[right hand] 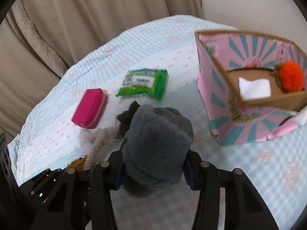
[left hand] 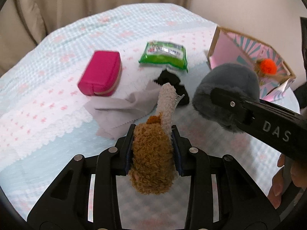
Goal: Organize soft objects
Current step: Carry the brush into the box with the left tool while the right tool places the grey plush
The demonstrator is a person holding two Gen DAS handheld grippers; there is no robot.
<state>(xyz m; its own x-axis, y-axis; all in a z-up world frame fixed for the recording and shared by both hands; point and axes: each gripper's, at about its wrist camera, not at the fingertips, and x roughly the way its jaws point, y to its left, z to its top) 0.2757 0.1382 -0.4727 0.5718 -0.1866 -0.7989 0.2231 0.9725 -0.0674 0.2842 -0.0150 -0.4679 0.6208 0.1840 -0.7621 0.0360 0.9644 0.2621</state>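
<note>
With the left gripper clamped on a brown curly plush toy and the right gripper squeezing a grey fuzzy rolled cloth, either springy bundle could slip out before reaching the pink cardboard box.

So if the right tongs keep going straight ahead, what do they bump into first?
Probably the black cloth lying just past the grey fluffy roll the right tongs hold, then the green packet. Depth is hard to judge.
</note>
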